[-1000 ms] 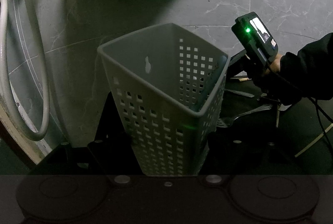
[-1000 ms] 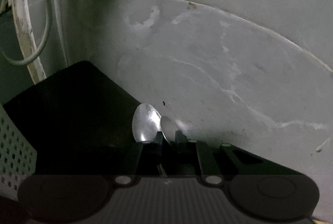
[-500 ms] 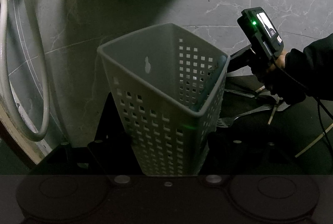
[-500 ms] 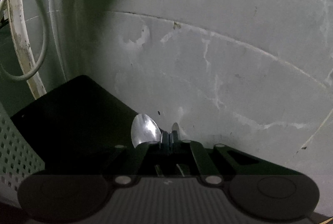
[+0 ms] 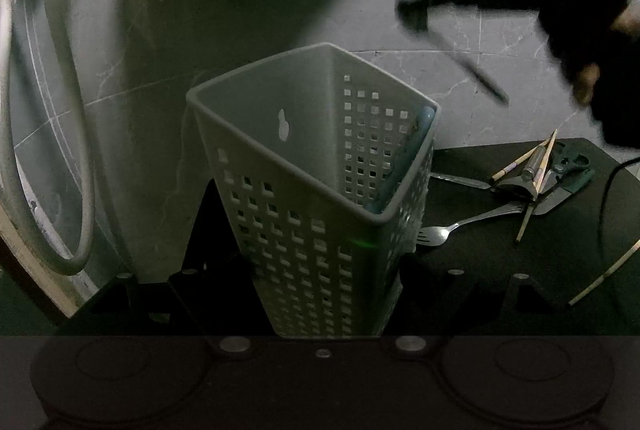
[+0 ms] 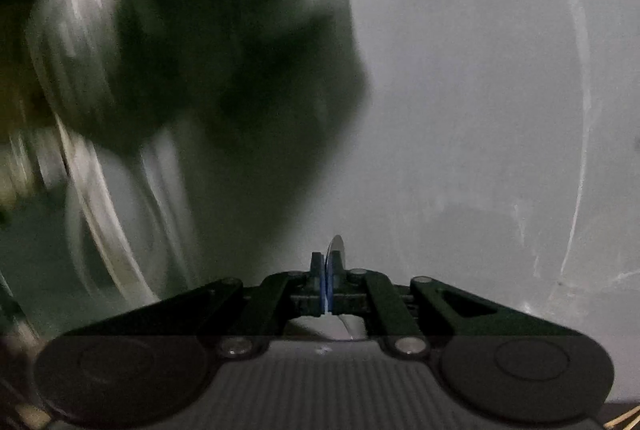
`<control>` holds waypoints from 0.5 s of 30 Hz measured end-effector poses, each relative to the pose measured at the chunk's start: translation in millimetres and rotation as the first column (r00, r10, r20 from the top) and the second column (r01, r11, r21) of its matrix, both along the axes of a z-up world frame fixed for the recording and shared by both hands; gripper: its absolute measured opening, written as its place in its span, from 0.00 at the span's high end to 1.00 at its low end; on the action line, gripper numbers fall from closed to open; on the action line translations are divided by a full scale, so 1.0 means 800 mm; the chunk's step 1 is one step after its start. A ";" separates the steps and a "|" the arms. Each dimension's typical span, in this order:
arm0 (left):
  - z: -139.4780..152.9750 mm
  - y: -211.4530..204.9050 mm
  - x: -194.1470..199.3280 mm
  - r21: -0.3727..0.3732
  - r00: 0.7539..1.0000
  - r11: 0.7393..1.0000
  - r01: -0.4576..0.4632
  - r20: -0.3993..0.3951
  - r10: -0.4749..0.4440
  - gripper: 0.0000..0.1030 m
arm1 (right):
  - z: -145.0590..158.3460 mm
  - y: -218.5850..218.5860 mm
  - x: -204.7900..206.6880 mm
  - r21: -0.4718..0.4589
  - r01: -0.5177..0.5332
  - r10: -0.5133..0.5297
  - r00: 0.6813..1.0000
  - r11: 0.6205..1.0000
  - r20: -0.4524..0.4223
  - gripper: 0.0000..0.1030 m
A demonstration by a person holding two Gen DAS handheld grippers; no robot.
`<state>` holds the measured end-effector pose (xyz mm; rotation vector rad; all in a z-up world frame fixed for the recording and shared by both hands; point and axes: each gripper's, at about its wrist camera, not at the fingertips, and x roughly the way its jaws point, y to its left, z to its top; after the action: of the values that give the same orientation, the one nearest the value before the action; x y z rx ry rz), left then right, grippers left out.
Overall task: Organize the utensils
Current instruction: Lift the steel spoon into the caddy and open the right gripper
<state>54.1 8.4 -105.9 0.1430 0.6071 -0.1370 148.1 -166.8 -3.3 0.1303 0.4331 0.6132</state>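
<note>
Spoon [image 6: 336,248], which lay on the mat [image 5: 500,250] a second ago, is now clamped between the right gripper [image 6: 326,270] fingers and lifted clear, ready for transfer to the basket [image 5: 320,198] gripped by the left fingers.

My left wrist cam looks steeply down, close on the basket [image 5: 320,190]. My right wrist cam faces marble floor [image 6: 480,110], blurred. Shared: floor, white hose [image 5: 60,110].
</note>
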 end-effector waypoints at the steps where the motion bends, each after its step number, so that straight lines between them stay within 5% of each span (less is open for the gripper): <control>1: 0.000 0.000 0.000 0.001 1.000 1.000 0.002 0.001 -0.002 0.18 | 0.014 -0.002 -0.011 0.079 -0.001 0.000 1.000 0.997 0.011 0.99; 7: 0.000 0.001 0.002 0.001 1.000 1.000 0.009 0.003 -0.009 0.18 | 0.053 0.018 -0.053 0.385 -0.097 0.081 0.995 0.918 0.057 0.99; 15: -0.002 0.001 0.002 0.003 1.000 1.000 0.017 0.008 -0.017 0.18 | 0.038 0.067 -0.062 0.461 -0.193 0.193 0.980 0.866 0.048 0.99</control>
<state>55.6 8.8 -107.8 0.1515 0.5981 -0.1515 98.6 -112.9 27.1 0.5514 0.2920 0.9099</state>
